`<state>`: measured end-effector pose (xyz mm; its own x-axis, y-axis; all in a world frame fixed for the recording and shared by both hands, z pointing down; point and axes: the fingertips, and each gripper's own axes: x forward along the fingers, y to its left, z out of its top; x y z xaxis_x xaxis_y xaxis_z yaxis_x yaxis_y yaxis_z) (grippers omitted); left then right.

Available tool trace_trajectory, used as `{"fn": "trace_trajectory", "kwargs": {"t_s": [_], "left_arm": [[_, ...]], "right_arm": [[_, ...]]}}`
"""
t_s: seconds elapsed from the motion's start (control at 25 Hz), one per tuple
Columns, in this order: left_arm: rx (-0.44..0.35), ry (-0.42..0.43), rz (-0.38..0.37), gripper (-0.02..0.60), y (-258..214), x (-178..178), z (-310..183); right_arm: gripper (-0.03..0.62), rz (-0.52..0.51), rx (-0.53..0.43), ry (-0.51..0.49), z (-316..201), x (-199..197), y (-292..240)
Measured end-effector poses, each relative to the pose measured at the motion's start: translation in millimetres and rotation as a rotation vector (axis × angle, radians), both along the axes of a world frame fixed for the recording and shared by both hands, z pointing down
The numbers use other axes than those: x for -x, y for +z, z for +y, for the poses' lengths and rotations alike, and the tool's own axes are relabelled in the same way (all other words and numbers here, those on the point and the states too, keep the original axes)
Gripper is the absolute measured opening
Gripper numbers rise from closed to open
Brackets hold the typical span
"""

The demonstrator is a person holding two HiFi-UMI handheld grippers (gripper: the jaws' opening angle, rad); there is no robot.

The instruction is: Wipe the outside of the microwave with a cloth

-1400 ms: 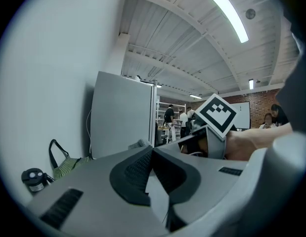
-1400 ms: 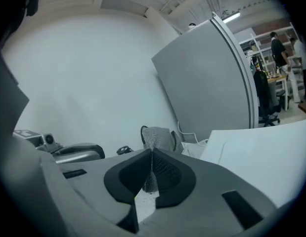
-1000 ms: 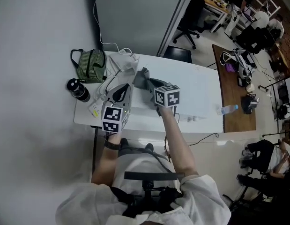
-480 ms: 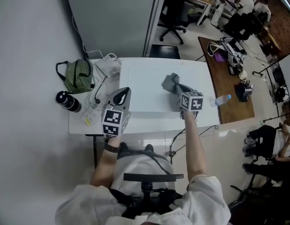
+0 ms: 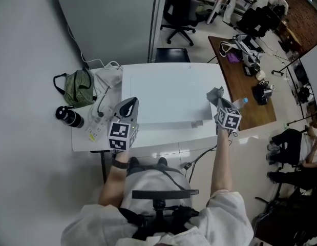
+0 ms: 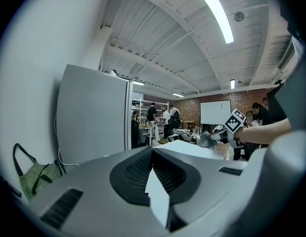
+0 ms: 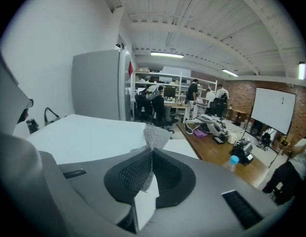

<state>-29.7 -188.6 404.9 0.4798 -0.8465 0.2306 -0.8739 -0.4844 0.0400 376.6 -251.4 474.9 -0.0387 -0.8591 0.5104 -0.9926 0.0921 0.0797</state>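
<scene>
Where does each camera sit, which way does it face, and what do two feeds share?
Head view: on the person's head, steeply down onto the white box-shaped microwave; forearms, left claw, right claw show.
Left gripper view: on the left claw, along its shut, empty jaws toward the office; right forearm shows.
Right gripper view: on the right claw, jaws shut on the crumpled grey cloth, facing the office.
Shared: head and left gripper views both show the green striped bag.

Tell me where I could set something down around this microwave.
Free: the microwave top, between the left gripper and the cloth in the right gripper. Crowded: the table strip on its left, with striped bag, cables and bottle.
</scene>
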Motion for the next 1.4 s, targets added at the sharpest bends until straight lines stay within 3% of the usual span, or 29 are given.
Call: {"fn": "trace_trajectory", "kwargs": {"t_s": [0.12, 0.4, 0.72, 0.92, 1.0, 1.12, 1.4], "left_arm": [[-0.001, 0.000, -0.006, 0.023, 0, 0, 0], [0.002, -0.045, -0.008, 0.023, 3, 20, 3], [0.004, -0.141, -0.006, 0.023, 6, 70, 10], [0.008, -0.191, -0.013, 0.023, 7, 95, 17], [0.009, -0.199, -0.012, 0.023, 7, 95, 18], [0.014, -0.197, -0.014, 0.023, 7, 89, 17], [0.028, -0.102, -0.026, 0.023, 14, 40, 6]], "right_arm": [[0.006, -0.048, 0.004, -0.100, 3, 50, 7], [0.006, -0.184, 0.024, -0.371, 23, 215, 13], [0.006, -0.468, 0.067, -0.687, 77, 414, -1], [0.006, -0.720, 0.112, -0.837, 106, 490, -23], [0.006, -0.748, 0.123, -0.839, 109, 490, -22], [0.006, -0.675, 0.108, -0.770, 98, 458, -9], [0.006, -0.488, 0.027, -0.457, 78, 295, 6]]}}
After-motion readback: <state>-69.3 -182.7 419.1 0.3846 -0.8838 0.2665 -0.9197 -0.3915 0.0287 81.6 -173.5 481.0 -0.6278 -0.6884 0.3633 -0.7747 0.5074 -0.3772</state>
